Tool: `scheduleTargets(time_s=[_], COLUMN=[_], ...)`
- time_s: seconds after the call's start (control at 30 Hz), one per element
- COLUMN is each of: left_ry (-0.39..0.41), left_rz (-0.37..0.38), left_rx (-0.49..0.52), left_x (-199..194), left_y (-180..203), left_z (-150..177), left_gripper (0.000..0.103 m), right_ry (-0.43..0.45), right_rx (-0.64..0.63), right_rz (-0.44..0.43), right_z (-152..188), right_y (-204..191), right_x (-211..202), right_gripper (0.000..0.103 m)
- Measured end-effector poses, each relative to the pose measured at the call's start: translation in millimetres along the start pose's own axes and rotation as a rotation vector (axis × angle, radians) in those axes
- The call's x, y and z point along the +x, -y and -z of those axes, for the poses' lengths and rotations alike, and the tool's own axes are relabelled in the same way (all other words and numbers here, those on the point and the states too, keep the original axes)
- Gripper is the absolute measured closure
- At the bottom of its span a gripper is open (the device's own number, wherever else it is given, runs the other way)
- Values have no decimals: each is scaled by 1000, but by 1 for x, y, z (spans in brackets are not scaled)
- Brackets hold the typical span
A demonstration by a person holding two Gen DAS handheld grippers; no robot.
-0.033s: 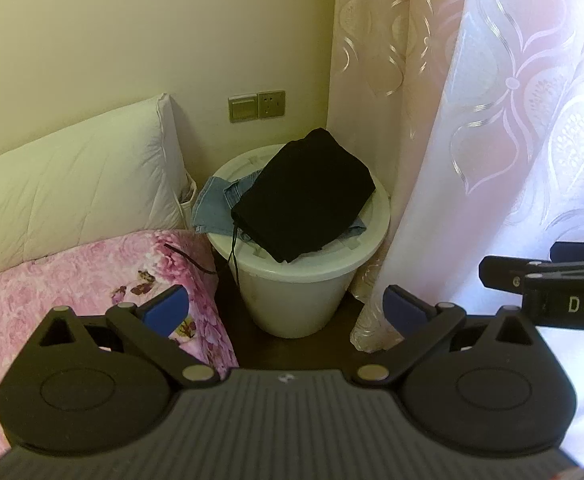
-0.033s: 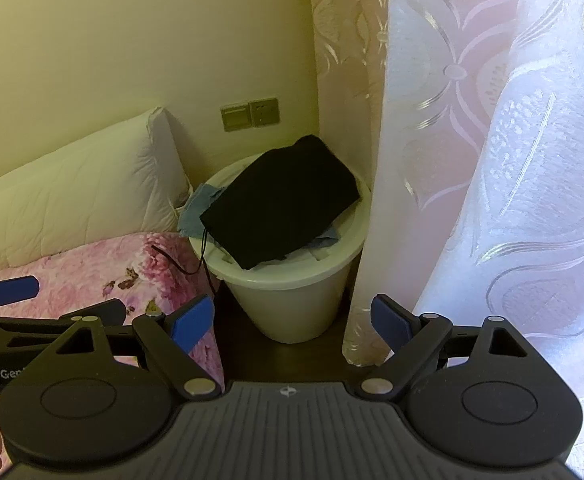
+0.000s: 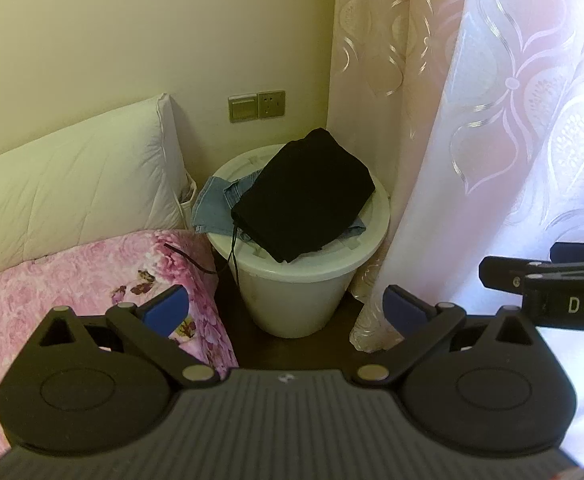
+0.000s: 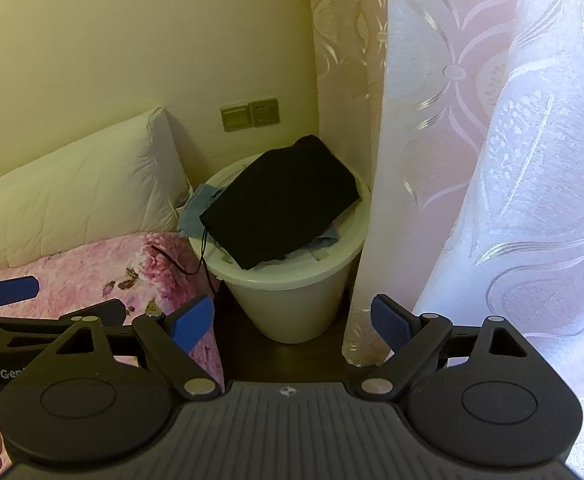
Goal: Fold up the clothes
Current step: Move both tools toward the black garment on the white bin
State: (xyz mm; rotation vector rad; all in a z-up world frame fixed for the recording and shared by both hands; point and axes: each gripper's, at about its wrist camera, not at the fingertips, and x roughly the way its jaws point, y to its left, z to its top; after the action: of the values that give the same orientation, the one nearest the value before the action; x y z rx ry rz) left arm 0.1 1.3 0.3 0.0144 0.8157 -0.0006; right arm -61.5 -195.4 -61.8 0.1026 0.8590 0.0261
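Both tools gape (empty) facing the pink bedspread.

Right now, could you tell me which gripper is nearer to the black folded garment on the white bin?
Hard to separate; perhaps the right gripper, marginally. Both are open, short of the black folded garment, facing it. The left gripper is beside the pink bedspread, the right nearer the curtain.

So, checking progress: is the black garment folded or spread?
Folded: the black garment lies as a compact rectangle atop the white bin.
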Motion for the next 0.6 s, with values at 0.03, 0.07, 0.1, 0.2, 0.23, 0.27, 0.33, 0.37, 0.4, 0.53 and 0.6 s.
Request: scheduleTargets(time_s=[0.03,0.07,0.1,0.2,0.23,0.27,0.33,0.37,0.4,0.53,0.6], left_ry=[2,2,3,5,6,7,10,11,13,19,22], left_rz=[2,1,0,-4,-6,-8,-11,-13,-15,-13,-16], left_rx=[-2,0,2,4,5,5,7,6,5,-7,-11], left_x=[0,0,0,-3,0,2,1,0,0,-3,-2], left_y=[-1,-2,-3,-8,-7,-7,-4,-4,-4,-9,-11], left_z=[0,-1,-1,0,-2,-3,-1,-1,-1,-3,-2], left_gripper=[1,1,1,1,1,1,1,1,1,1,1], right_ry=[0,2,2,3,4,4,6,6,7,12,14], right_rx=[0,-1,-1,-3,-3,-4,-7,-8,-9,-13,-16], right_rz=[1,1,1,1,1,1,1,1,1,2,3], right_z=[0,0,0,0,0,0,-3,-5,-7,-8,-9], right_y=[0,0,-1,-1,-1,-1,-3,-5,-4,-7,-9], right_x=[0,0,0,0,-2,-3,-4,-4,-1,0,1], right_gripper=[14,14,14,14,14,14,14,14,14,14,14])
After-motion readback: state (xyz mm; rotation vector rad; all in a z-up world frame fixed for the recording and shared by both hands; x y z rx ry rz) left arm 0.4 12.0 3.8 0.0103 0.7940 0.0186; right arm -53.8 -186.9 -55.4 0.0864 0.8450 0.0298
